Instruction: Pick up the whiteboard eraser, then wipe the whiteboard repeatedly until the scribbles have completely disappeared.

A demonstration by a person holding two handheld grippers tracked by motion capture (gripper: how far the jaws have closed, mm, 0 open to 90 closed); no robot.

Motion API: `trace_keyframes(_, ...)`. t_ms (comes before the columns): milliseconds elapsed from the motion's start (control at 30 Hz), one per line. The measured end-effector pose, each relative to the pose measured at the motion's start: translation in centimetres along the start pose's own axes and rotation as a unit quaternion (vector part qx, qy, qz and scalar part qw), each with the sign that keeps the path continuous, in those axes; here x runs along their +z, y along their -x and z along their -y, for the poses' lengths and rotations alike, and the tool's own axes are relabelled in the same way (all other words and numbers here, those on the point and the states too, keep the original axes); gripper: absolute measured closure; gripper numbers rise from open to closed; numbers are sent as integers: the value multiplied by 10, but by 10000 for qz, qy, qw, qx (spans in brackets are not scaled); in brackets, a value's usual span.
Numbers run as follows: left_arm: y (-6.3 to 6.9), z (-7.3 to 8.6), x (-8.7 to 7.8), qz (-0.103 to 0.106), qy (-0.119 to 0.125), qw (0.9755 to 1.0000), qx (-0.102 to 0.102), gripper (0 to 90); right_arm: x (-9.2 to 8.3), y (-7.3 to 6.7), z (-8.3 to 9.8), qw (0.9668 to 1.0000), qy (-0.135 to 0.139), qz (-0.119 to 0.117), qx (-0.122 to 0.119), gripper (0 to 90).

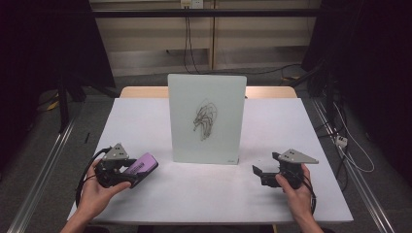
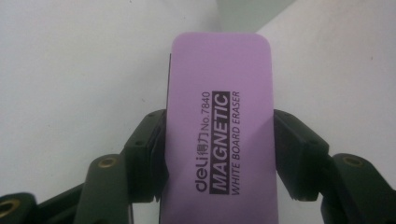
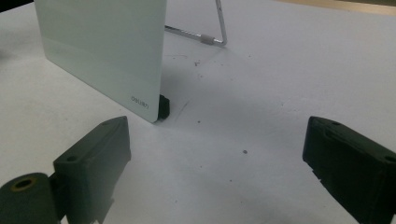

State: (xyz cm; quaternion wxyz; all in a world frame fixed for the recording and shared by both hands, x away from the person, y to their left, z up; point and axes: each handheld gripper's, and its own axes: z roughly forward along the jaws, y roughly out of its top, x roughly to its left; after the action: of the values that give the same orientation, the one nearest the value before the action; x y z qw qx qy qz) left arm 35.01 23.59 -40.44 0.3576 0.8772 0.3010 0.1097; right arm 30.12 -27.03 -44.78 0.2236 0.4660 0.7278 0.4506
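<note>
A small whiteboard [image 1: 206,119] stands upright on a wire stand at the middle of the table, with a dark scribble [image 1: 204,120] on its face. At the front left my left gripper [image 1: 132,175] is shut on a purple magnetic whiteboard eraser [image 1: 140,167]; in the left gripper view both pads press the long sides of the eraser [image 2: 219,135], label up. My right gripper [image 1: 265,171] rests at the front right, open, nothing between its jaws. In the right gripper view the whiteboard's lower corner [image 3: 140,100] stands just ahead of the gripper [image 3: 217,154].
The white table top [image 1: 286,126] stretches to both sides of the board. The board's wire stand [image 3: 217,32] reaches out behind it. Cables trail from both grippers, and dark frames and floor rails flank the table.
</note>
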Motion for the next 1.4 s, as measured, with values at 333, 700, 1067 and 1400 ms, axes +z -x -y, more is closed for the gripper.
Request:
trace_keyframes(333, 5, -3, -4, -17, 459, 9989, 18, 409, -5, 0, 0, 10000, 50, 11, -11, 76)
trace_keyframes(700, 10, -13, -11, -80, 933, 9956, 36, 410, 2, -2, -1, 10000, 7, -52, -60, 75)
trace_keyframes(1067, 24, -47, -11, 2, 1205, 9922, 307, 409, -3, 2, 1, 10000, 34, -62, -56, 75)
trace_keyframes(1400, 33, -67, 2, 9, 1208, 9913, 523, 410, -5, 0, 1, 9999, 57, -59, -73, 75)
